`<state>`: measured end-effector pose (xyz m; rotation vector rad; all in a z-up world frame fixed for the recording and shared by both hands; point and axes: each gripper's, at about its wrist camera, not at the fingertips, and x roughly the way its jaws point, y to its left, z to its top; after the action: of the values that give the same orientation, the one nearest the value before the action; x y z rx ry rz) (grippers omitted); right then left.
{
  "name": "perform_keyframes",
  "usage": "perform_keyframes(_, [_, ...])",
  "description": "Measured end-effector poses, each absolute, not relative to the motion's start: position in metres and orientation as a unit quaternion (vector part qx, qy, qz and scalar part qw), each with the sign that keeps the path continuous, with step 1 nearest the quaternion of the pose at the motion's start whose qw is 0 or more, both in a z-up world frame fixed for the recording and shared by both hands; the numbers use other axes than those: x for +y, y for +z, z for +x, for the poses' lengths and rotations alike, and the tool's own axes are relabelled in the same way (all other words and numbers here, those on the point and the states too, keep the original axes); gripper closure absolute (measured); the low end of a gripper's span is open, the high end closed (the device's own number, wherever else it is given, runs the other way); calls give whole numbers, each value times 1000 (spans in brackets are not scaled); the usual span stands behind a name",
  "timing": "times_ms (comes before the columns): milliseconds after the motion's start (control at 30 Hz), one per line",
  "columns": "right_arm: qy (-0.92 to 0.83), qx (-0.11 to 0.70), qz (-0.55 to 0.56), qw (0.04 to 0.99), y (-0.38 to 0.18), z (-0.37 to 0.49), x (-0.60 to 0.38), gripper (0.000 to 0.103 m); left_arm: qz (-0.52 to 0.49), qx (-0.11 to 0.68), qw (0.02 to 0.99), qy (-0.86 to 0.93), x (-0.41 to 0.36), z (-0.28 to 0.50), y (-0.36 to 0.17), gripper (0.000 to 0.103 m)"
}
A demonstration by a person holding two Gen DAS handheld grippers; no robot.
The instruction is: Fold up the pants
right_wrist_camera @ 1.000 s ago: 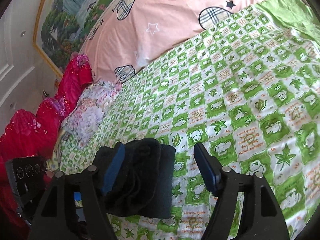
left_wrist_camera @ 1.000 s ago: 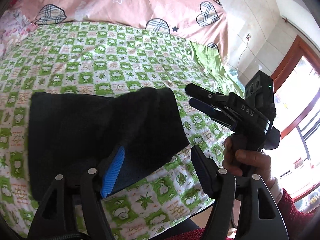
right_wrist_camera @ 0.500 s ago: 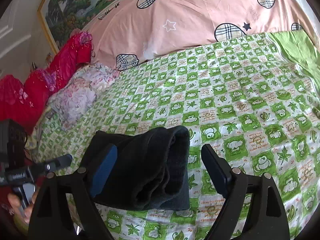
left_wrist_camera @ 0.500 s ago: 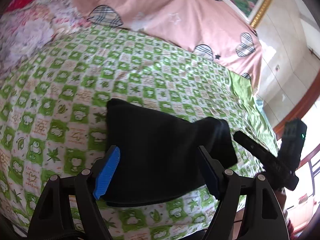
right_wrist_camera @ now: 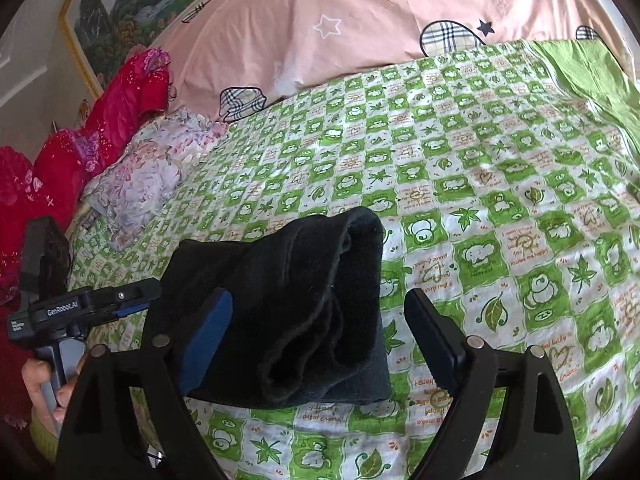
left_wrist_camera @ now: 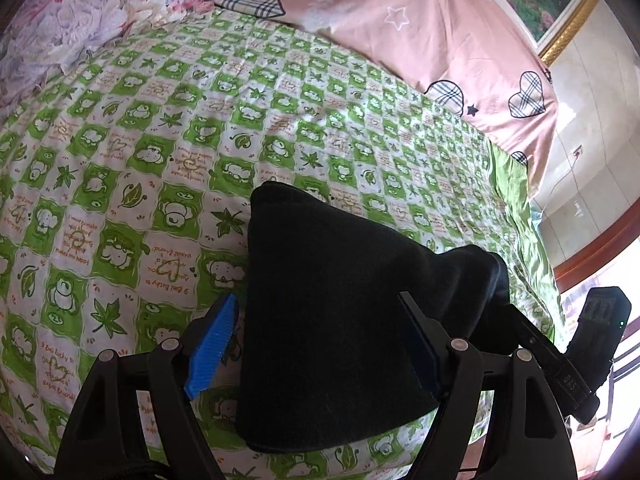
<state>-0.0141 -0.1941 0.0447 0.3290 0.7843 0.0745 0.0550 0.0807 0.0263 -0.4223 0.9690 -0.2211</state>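
The black pants (left_wrist_camera: 340, 300) lie folded in a compact stack on the green checked bedsheet (left_wrist_camera: 160, 160), near the bed's front edge. The stack also shows in the right wrist view (right_wrist_camera: 304, 304), with its layered end facing the camera. My left gripper (left_wrist_camera: 316, 340) is open and empty, its fingers standing either side of the stack's near left part. My right gripper (right_wrist_camera: 320, 336) is open and empty over the stack's right end. The right gripper also shows in the left wrist view (left_wrist_camera: 560, 364), beside the stack's right end. The left gripper shows in the right wrist view (right_wrist_camera: 132, 304) at the stack's left.
A pink quilt (right_wrist_camera: 360, 20) with plaid hearts lies along the back of the bed. A floral pillow (right_wrist_camera: 140, 176) and red bedding (right_wrist_camera: 100, 128) are at the left. A framed painting (right_wrist_camera: 132, 4) hangs behind. A window (left_wrist_camera: 600, 312) is at the right.
Both grippers have drawn back and risen from the folded pants. The left view has swung so the stack now lies between its fingers. The pants have stayed put.
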Motion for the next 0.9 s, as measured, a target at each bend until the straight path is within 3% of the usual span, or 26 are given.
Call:
perform_keyframes(567, [35, 393, 201, 897, 24, -1, -214, 15, -215, 484, 844, -90, 86, 81, 7, 24])
perform_keyframes(767, [27, 405, 208, 890, 4, 2, -230, 21, -213, 494, 839, -86, 90, 97, -5, 42])
perform_keyframes(900, [25, 406, 198, 892, 0, 6, -228, 23, -219, 498, 834, -86, 95, 108, -16, 42])
